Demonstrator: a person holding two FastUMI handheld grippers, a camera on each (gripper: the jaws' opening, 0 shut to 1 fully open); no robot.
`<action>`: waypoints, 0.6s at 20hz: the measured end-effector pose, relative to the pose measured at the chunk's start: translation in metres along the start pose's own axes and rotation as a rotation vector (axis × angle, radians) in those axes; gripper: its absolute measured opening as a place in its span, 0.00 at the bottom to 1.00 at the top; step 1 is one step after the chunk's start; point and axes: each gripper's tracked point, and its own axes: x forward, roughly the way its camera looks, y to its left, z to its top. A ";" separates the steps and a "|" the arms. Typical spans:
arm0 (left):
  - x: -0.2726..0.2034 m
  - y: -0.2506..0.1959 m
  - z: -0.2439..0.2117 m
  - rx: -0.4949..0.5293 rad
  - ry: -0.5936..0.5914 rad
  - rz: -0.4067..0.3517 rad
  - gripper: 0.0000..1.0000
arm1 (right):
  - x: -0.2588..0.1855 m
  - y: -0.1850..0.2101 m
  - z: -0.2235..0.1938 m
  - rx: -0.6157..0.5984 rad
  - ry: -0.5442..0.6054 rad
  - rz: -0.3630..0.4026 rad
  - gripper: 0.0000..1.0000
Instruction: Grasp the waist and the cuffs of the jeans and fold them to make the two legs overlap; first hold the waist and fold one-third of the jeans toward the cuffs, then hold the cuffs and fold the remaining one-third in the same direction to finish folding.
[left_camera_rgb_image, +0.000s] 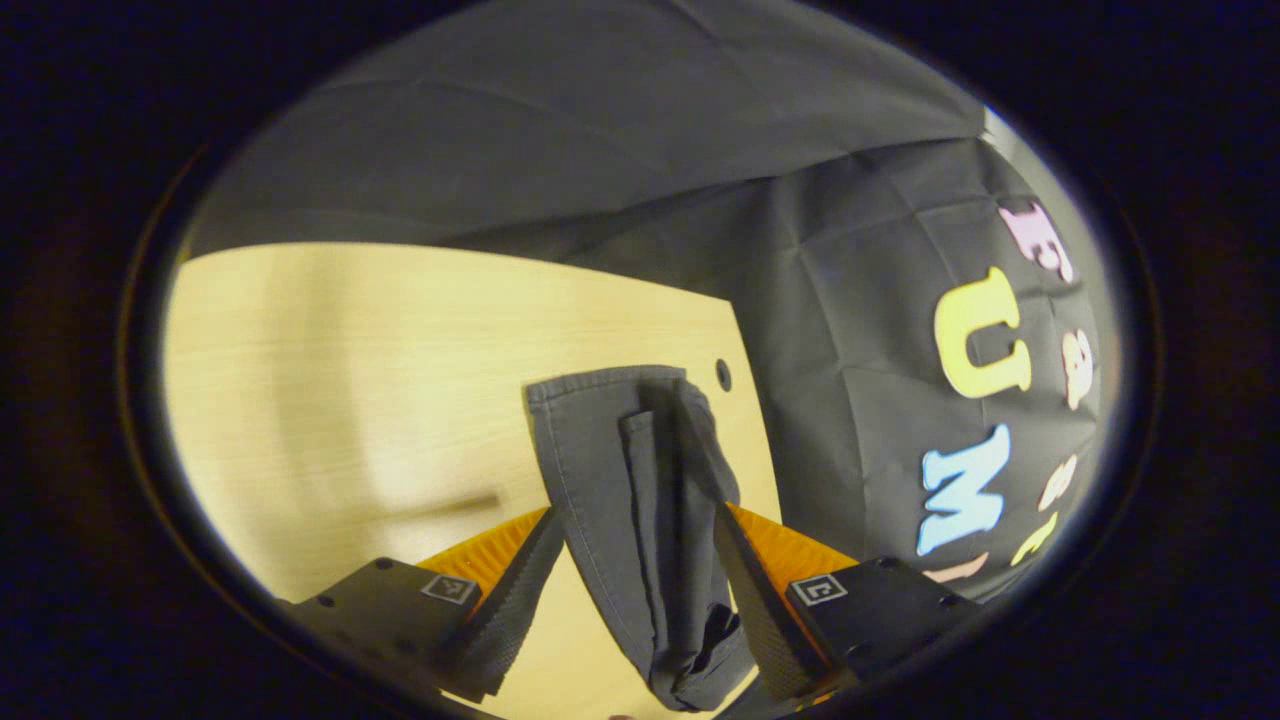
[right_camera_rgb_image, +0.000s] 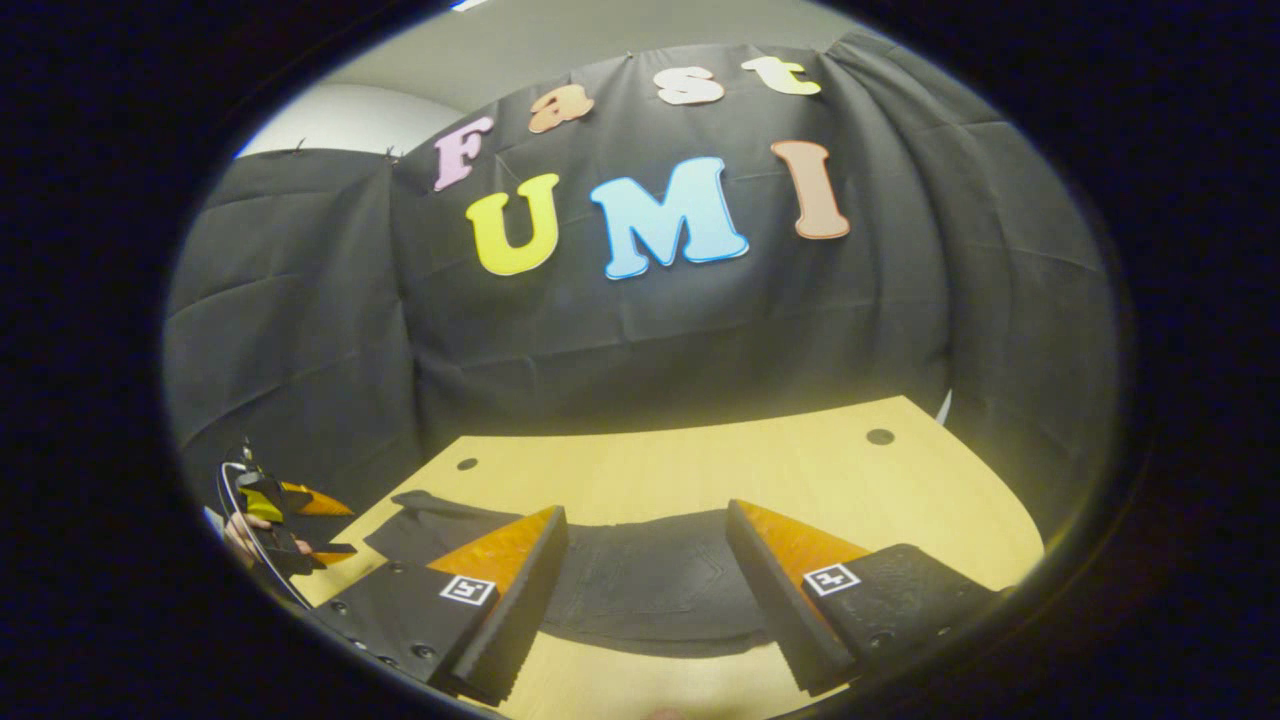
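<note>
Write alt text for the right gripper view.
Dark jeans lie flat on a light wooden table, seen between the open fingers of the right gripper. The left gripper hovers at the far left, before a black cloth wall.

Dark jeans (right_camera_rgb_image: 640, 585) flat on table (right_camera_rgb_image: 850, 470)

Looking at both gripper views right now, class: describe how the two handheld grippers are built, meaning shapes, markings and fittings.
The left gripper and right gripper each have two wedge-shaped fingers with ribbed inner pads, mounted on black blocks with screw heads. Each block bears a small square black-and-white marker tag.
</note>
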 end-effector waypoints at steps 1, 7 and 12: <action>0.016 0.007 -0.002 -0.025 0.009 0.017 0.98 | -0.004 -0.004 -0.002 0.009 0.007 -0.016 0.95; 0.016 0.034 0.003 -0.092 0.058 0.024 0.97 | -0.014 -0.009 0.002 0.054 0.000 -0.066 0.95; 0.050 0.006 -0.006 -0.102 0.112 -0.077 0.92 | -0.015 -0.011 0.010 0.095 -0.011 -0.108 0.95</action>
